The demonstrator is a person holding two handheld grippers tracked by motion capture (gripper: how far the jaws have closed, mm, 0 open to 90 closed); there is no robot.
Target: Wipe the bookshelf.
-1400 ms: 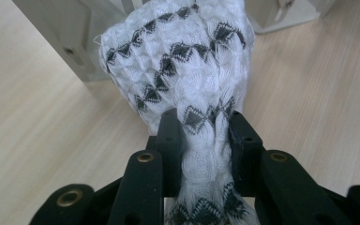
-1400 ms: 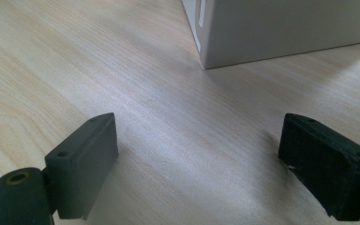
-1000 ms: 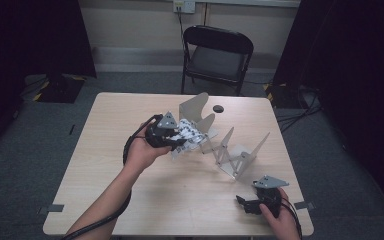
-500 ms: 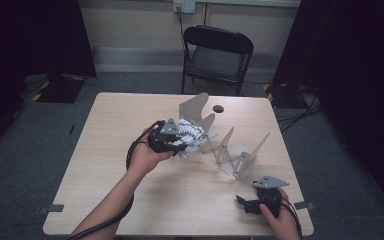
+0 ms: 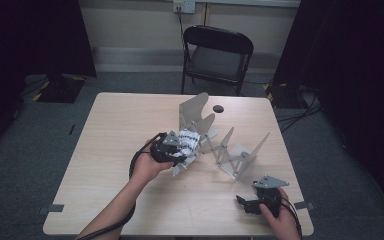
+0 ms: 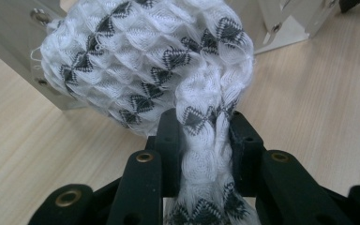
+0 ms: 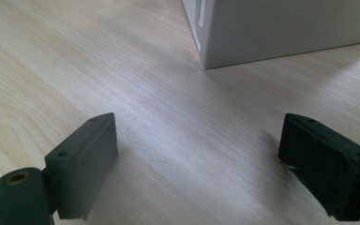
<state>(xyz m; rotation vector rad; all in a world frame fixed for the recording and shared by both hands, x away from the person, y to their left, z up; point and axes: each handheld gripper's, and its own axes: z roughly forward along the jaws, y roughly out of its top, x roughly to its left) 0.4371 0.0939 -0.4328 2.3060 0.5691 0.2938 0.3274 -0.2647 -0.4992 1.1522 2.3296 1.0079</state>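
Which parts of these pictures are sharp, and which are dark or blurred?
High view: dim, dark at the sides. Left gripper view: knitted cloth sharp, evenly lit, metal rack behind soft. Right gripper view: the jaws near the camera slightly blurred, soft shadows on the table.

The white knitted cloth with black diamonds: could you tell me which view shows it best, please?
The left gripper view: the white knitted cloth with black diamonds fills it, pinched in the left claw. The high view shows it small; the right gripper view shows bare table.

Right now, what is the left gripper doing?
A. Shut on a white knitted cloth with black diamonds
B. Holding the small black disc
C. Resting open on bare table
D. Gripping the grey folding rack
A: in the left gripper view the left gripper has both jaws pinching a strand of the white knitted cloth.
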